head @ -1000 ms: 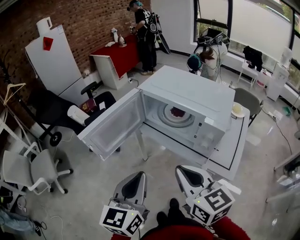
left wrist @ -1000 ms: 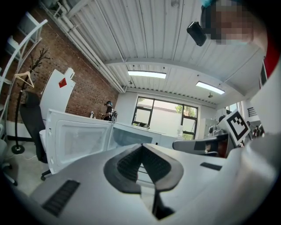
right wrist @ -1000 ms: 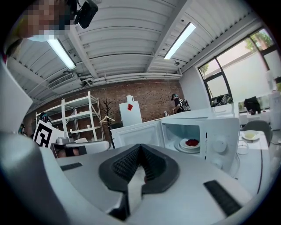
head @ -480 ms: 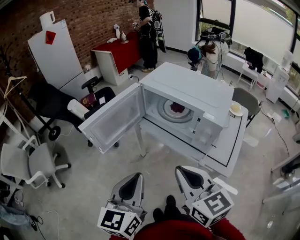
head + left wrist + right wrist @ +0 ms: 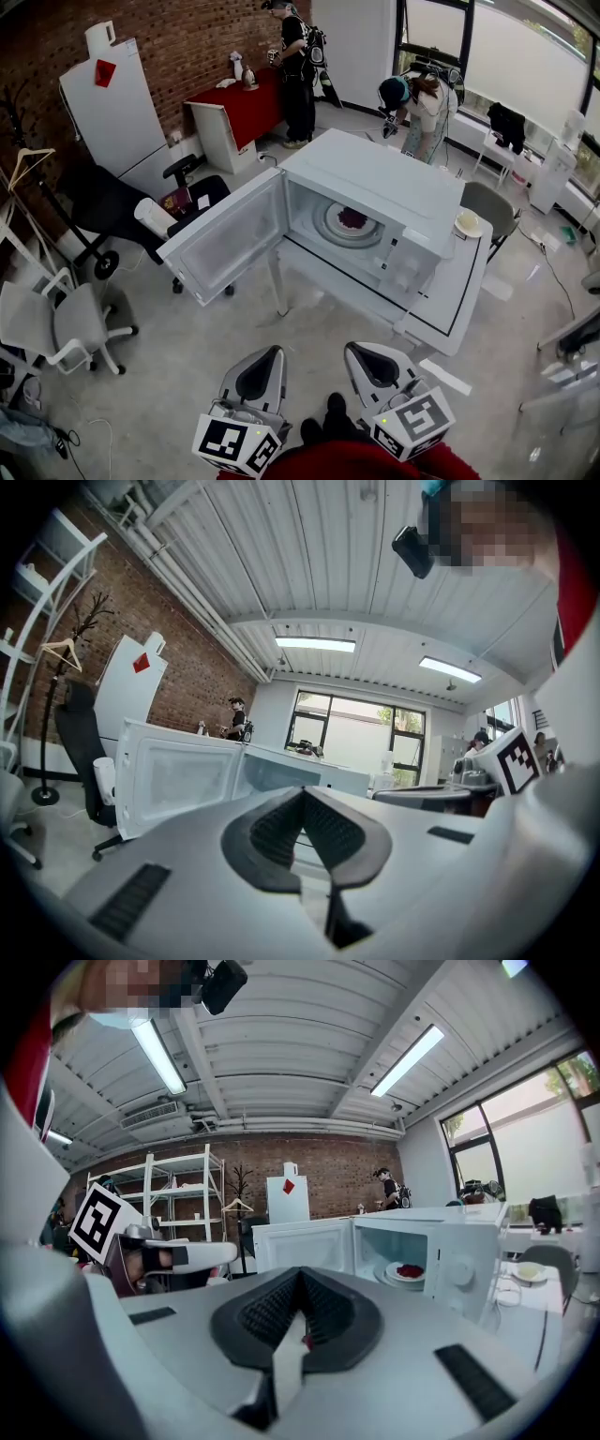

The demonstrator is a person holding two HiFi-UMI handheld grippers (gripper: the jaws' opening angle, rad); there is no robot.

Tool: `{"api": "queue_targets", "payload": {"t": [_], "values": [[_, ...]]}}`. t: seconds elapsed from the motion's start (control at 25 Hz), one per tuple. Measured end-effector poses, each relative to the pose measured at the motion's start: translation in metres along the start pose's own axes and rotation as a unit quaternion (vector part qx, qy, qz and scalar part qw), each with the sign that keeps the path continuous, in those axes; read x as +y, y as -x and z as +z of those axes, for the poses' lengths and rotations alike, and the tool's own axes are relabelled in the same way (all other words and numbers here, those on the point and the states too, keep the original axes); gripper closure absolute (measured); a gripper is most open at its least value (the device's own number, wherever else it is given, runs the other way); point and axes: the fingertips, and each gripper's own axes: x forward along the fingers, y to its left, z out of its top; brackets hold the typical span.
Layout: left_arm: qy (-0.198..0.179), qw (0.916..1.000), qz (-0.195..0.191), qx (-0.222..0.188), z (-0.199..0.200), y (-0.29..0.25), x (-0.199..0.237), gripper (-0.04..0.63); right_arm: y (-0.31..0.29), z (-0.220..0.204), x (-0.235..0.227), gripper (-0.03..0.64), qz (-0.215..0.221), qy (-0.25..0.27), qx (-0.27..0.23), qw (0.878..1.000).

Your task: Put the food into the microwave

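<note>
Before the microwave (image 5: 375, 202), in the head view, both grippers are held low and well apart from it, close to the person's body: the left gripper (image 5: 275, 351) points toward the open door (image 5: 225, 248), and the right gripper (image 5: 352, 348) toward the front corner of the table (image 5: 450, 300) on which the microwave stands. The door is swung fully out to the left of the cavity. Inside the cavity the food (image 5: 352, 220), a dark red portion, is seen on a plate (image 5: 330, 225) resting on the turntable. A small dish (image 5: 466, 223) sits on the table just right of the microwave. In the left gripper view the jaws are seen brought together at the tips, with nothing held between the pads; the inner face of the door is seen beyond them, some way off. In the right gripper view the jaws are likewise closed on nothing, and the lit cavity with the plate and food is seen to the right of them, at a distance. From this it is judged that the placing step is done, since the food already lies inside the microwave and neither gripper carries anything. What is left, if anything, would be the shutting of the door. For that, a gripper would have to be brought to the door's free edge, left of the microwave, and the door pushed round toward the cavity until it latches, with care that the table is not shoved.
</note>
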Motion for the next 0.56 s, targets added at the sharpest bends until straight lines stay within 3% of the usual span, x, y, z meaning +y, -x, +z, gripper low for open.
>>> {"api": "queue_targets", "payload": {"t": [0.56], "values": [[-0.01,0.9999,-0.004,0.003,-0.0031,0.0016,-0.0083,0.586,0.0008,0.002,0.0017,0.604,0.001,0.009,-0.003,1.0]]}}
